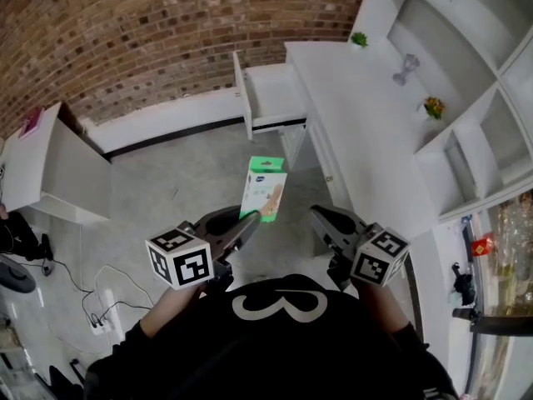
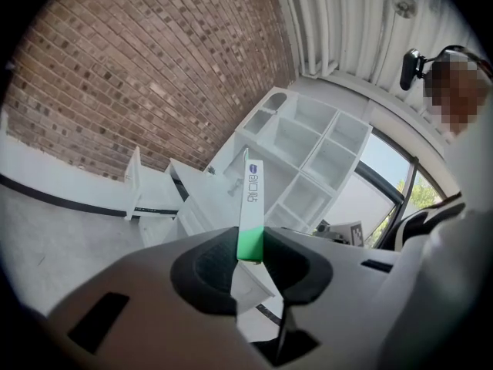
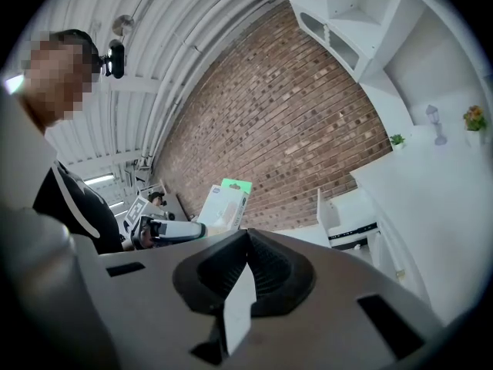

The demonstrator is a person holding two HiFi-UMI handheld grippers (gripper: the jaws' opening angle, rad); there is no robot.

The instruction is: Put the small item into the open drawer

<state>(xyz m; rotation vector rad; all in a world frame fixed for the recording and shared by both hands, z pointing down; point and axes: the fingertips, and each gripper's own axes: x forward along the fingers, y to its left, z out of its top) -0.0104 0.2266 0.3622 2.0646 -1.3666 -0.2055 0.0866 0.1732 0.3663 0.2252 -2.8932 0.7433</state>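
Small item is a flat carton (image 1: 264, 188): white face, green strip on the far end, more green at the gripped end, with a blue logo and a skin-toned picture that's too small to make out, possibly a foot. The left gripper (image 1: 250, 222) clamps its lower end. Left gripper view shows the carton (image 2: 251, 206) edge-on, green end pinched between the pads.

In the head view the long axis runs 6 to 12 o'clock, leaning slightly to 1, with the free end away from the person. The carton is in the air over the floor. The open drawer (image 1: 268, 98) is at its 12 o'clock, well apart.

Right gripper (image 1: 321, 215) sits at the carton's 4 o'clock, jaws together on nothing.
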